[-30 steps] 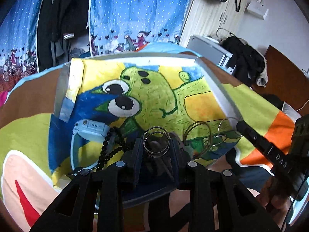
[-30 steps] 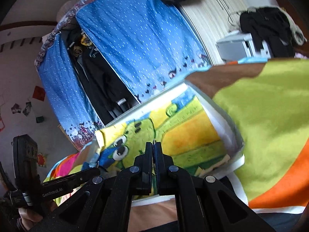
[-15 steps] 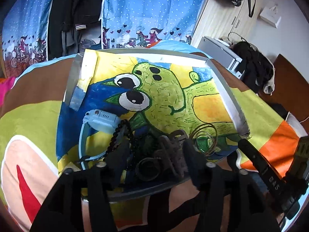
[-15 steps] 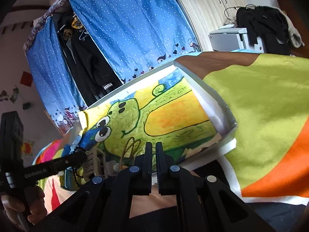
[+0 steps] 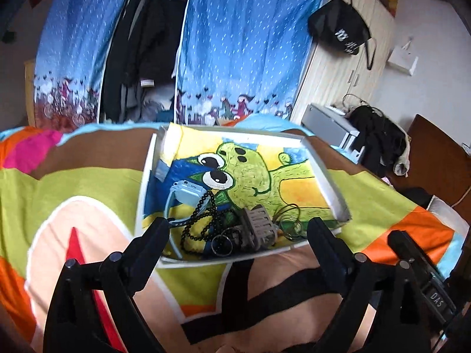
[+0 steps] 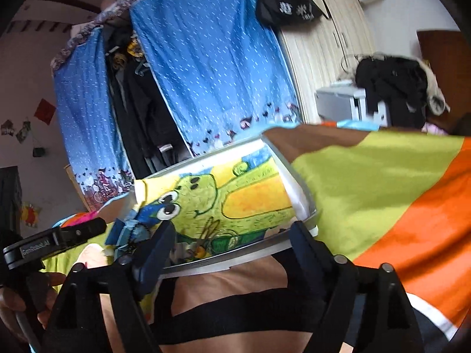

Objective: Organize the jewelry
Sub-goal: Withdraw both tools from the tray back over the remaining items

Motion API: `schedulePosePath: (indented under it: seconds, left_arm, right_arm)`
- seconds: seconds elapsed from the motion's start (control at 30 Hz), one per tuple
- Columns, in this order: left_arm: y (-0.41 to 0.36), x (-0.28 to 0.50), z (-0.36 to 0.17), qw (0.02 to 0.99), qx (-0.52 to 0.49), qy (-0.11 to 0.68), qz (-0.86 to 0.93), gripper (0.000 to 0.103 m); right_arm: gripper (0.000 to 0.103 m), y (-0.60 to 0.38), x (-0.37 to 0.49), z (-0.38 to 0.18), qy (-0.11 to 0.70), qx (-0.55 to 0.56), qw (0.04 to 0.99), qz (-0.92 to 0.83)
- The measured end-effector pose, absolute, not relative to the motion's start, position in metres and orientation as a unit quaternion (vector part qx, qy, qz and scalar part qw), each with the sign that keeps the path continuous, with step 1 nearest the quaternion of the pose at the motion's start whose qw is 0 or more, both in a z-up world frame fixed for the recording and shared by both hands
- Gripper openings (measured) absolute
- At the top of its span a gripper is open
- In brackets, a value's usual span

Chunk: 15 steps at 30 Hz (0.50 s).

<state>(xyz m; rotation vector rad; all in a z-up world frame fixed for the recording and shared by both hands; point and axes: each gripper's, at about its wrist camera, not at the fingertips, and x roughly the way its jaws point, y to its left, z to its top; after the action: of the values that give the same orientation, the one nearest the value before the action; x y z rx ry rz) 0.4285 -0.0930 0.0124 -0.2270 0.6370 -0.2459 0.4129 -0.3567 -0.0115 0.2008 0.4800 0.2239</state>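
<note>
A shallow white tray (image 5: pixel 146 182) lined with a green cartoon drawing lies on the bedspread. Its near end holds a light blue watch (image 5: pixel 188 189), a black bead bracelet (image 5: pixel 203 214), a grey claw clip (image 5: pixel 259 226), thin wire bangles (image 5: pixel 290 220) and a dark ring (image 5: pixel 222 244). My left gripper (image 5: pixel 240 235) hangs back from the tray's near edge, its jaws opening wide with nothing gripped. My right gripper (image 6: pixel 229 242) is at the tray's (image 6: pixel 297 188) near rim, jaws also opening and holding nothing. The wire bangles (image 6: pixel 210 229) lie just beyond it.
The bedspread (image 5: pixel 88 182) is bright green, orange and peach. Behind the bed hang blue curtains (image 5: pixel 250 44) and dark clothes (image 5: pixel 138 44). A black bag (image 5: pixel 338 29) hangs on a wardrobe. A grey box with black clothes (image 5: pixel 374 135) stands at the right.
The left gripper let go of a coiled ring into the tray, opened wide and drew back and up. The right gripper went from shut to wide open and backed away too.
</note>
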Motion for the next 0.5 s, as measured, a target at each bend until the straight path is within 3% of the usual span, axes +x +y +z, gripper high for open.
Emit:
schedulePosePath:
  seconds: [0.17, 0.5]
  left_arm:
    - [-0.092, 0.388, 0.029, 0.945, -0.099, 0.285, -0.128, 0.093]
    - [-0.088, 0.3, 0.039, 0.96, -0.068, 0.241, -0.122, 0.093]
  right_arm:
    - [0.103, -0.354, 0.37, 0.008, 0.192, 0.083, 0.971, 0.115]
    - [0.103, -0.346, 0.289, 0.024, 0.145, 0.065, 0.981, 0.115]
